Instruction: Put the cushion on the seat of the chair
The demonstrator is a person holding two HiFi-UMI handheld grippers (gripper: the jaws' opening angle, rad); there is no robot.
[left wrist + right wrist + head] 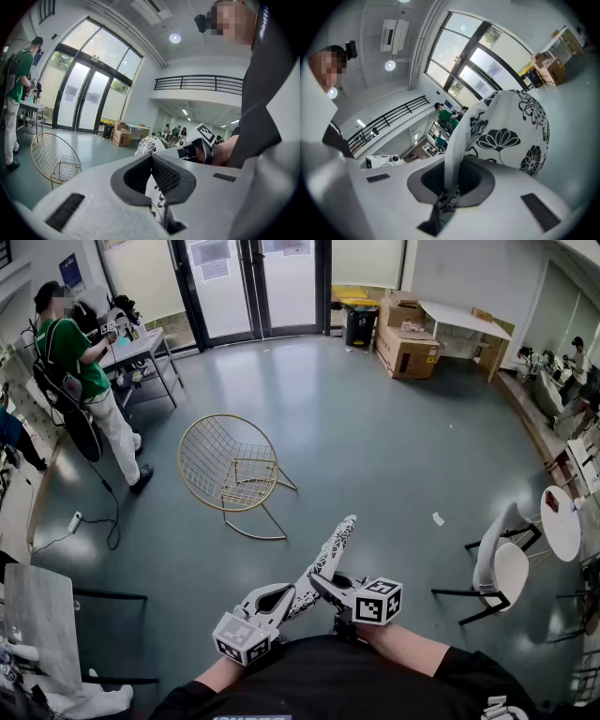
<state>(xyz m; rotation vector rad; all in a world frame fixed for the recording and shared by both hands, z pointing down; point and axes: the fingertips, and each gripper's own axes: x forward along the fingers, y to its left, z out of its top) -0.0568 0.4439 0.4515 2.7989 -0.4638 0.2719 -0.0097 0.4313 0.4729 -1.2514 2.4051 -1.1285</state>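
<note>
Cushion (330, 554), white with a black floral print: judged light, soft and limp, best taken by an edge at two spots. It is held edge-up in the air, its lower edge pinched by left gripper (292, 596) and right gripper (321, 583), both clamped on fabric. The gold wire chair (230, 465) is set on the floor ahead, well apart

Cushion (330, 554): white fabric, black floral print, flat and thin. Lower centre of the head view, held off the floor by its near edge, far end angled up and away. Chair (228, 465): gold wire shell, 1 piece, tipped over on the grey floor, centre-left, well apart from the cushion.
</note>
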